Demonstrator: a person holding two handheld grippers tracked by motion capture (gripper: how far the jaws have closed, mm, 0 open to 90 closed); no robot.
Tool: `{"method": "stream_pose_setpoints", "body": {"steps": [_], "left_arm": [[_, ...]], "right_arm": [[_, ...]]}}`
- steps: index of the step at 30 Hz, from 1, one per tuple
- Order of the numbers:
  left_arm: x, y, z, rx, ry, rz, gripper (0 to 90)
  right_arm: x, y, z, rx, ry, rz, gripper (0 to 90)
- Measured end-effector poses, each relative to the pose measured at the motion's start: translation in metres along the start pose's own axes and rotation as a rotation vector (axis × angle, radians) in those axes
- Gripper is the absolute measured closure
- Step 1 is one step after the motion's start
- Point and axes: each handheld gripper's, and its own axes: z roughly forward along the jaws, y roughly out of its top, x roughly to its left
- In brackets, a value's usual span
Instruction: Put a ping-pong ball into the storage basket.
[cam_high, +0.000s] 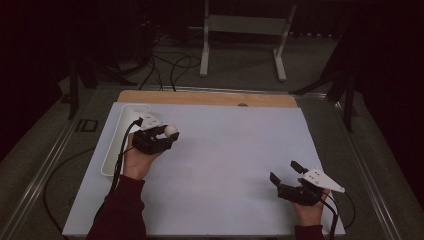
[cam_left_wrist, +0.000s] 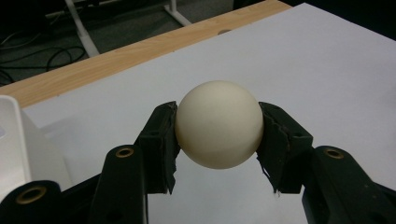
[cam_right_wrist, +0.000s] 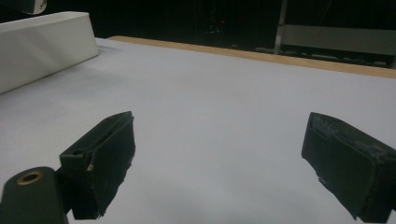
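From the high view, the left gripper (cam_high: 162, 134) hangs over the white mat (cam_high: 235, 165), clamped on a cream ball (cam_high: 171, 131) that pokes out just past its jaw tips, on the side away from the hand; the long white tray (cam_high: 116, 145) lies close beside the gripper on its outer side, and the ball is over the mat, not over the tray. The right gripper (cam_high: 286, 172) sits well apart near the mat's near corner, its jaws spread with nothing between them. In the left gripper view the ball (cam_left_wrist: 218, 123) sits squarely between the two black pads (cam_left_wrist: 161, 140), each pressing on an opposite flank at about the widest girth, with a corner of the tray (cam_left_wrist: 18, 140) off to the jaws' left and the table's wooden edge (cam_left_wrist: 116, 56) beyond. The ball looks smooth, hard and faintly glossy, probably light; a judgement only, but such a round slick surface would tend to squirt out if the pads rode above or below the middle, so the hold across the equator seems the right one, and a firm, even squeeze should not harm it. In the right gripper view its pads (cam_right_wrist: 105, 158) stand wide over bare mat, the tray (cam_right_wrist: 42, 42) far ahead to their left.
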Motion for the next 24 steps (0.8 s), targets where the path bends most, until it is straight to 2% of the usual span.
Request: {"method": "stream_pose_setpoints", "body": {"steps": [15, 24], "left_arm": [[0.007, -0.008, -0.010, -0.010, 0.015, -0.021, 51.3], [0.008, -0.010, -0.012, -0.008, 0.016, -0.017, 51.2]], "right_arm": [[0.000, 0.000, 0.000, 0.000, 0.001, 0.000, 9.3], [0.001, 0.001, 0.000, -0.002, 0.005, -0.002, 9.3]]}}
